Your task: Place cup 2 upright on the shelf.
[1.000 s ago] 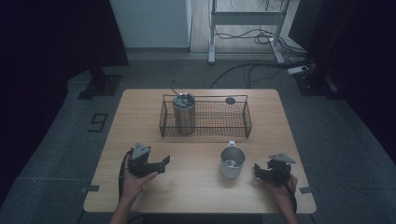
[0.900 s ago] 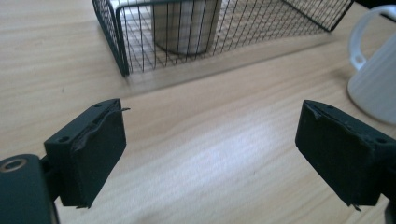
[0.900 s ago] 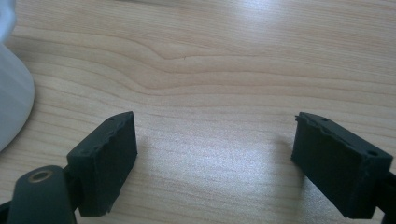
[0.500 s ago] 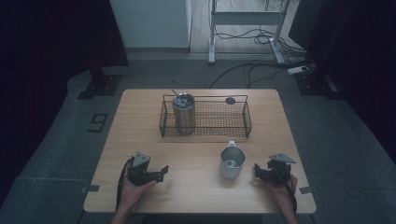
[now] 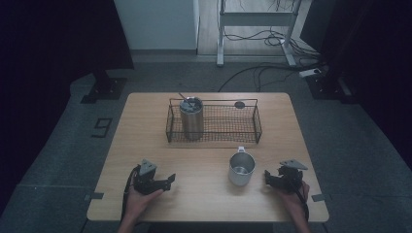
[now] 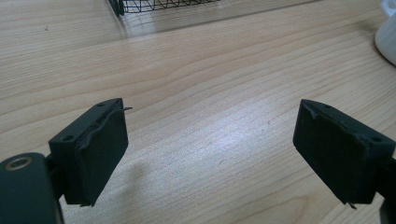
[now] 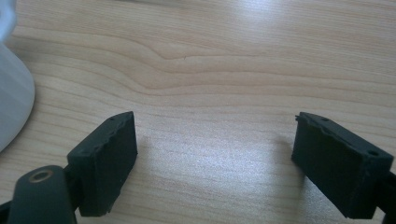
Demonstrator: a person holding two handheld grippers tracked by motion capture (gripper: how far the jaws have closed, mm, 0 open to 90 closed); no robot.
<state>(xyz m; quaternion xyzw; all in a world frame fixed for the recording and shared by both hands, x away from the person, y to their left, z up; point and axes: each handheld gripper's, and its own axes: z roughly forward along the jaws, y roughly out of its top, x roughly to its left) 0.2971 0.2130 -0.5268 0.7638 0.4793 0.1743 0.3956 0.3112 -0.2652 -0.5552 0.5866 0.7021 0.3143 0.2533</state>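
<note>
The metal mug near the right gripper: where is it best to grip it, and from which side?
Probably the rim and wall of the metal mug, from its right, where the right gripper rests with jaws open. It stands upright and open-topped, with its handle toward the wire basket.

Black grippers (image 5: pixel 171 178) bear grey three-cornered top plates.

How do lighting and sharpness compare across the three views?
High view: dim and soft, with the room dark around the table. Left gripper view: bright, with pale glare on the wood between the jaws. Right gripper view: similar glare, and the cup is blown out white.
</note>
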